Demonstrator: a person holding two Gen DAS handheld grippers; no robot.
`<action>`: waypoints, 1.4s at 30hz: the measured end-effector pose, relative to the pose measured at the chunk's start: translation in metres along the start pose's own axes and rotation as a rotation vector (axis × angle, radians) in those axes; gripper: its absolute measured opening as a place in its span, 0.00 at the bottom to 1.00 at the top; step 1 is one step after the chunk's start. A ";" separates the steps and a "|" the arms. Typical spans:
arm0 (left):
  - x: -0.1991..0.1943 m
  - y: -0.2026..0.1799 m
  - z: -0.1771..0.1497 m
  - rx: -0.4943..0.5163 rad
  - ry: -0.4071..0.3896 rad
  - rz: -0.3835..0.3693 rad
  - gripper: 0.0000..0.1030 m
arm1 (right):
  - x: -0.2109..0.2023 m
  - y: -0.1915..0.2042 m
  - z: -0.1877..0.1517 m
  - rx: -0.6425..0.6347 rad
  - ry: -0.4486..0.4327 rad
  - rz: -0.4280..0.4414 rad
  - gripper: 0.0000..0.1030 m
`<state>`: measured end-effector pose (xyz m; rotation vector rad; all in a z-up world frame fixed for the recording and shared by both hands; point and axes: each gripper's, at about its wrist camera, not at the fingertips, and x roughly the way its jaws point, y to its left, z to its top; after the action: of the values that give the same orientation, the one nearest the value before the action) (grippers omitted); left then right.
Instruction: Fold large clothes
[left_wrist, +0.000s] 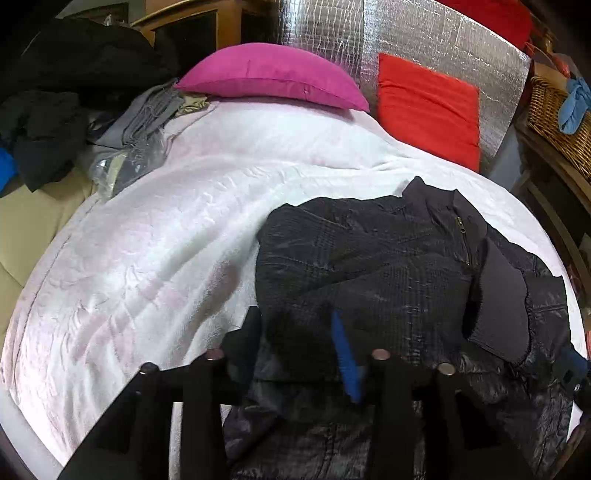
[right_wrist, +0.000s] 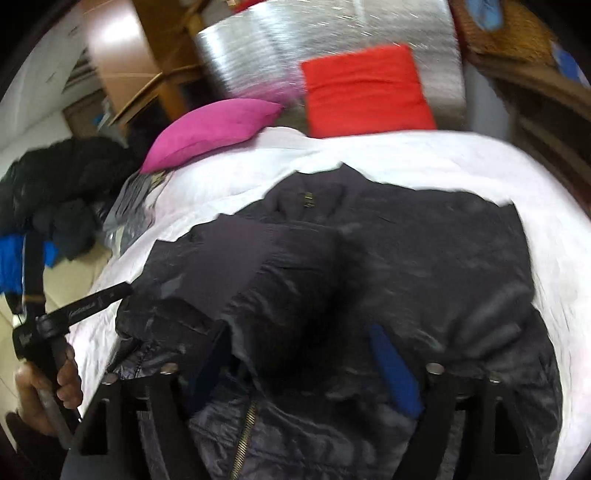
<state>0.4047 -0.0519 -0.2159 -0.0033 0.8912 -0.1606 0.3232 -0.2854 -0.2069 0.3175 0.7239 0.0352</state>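
A black quilted jacket (left_wrist: 388, 266) (right_wrist: 369, 258) lies spread on a white blanket (left_wrist: 166, 240) (right_wrist: 443, 158), collar and zip toward the far side, one ribbed cuff folded over its front. My left gripper (left_wrist: 293, 347) hovers at the jacket's near left edge, its jaws partly apart with jacket fabric showing between them but not visibly pinched. My right gripper (right_wrist: 306, 365) stands wide open just above the jacket's middle, nothing clamped. In the right wrist view a person's hand (right_wrist: 48, 376) holds the left gripper's handle at the far left.
A pink pillow (left_wrist: 269, 74) (right_wrist: 214, 125) and a red cushion (left_wrist: 428, 107) (right_wrist: 365, 88) sit at the bed's head against a silver foil wall (left_wrist: 332, 37). Dark clothes (left_wrist: 55, 110) (right_wrist: 55, 192) are piled at the left. A wicker basket (left_wrist: 554, 110) stands right.
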 end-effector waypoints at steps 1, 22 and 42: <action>0.004 0.000 -0.003 0.011 0.008 -0.013 0.29 | 0.005 0.008 0.001 -0.023 -0.001 -0.005 0.86; 0.030 -0.068 -0.035 0.283 0.078 -0.055 0.19 | -0.002 -0.118 0.007 0.464 0.026 -0.034 0.30; 0.024 -0.013 -0.010 0.142 0.065 -0.033 0.19 | 0.084 0.043 0.014 -0.409 0.152 -0.359 0.95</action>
<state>0.4096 -0.0672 -0.2396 0.1197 0.9430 -0.2556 0.3988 -0.2362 -0.2389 -0.2107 0.8957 -0.1335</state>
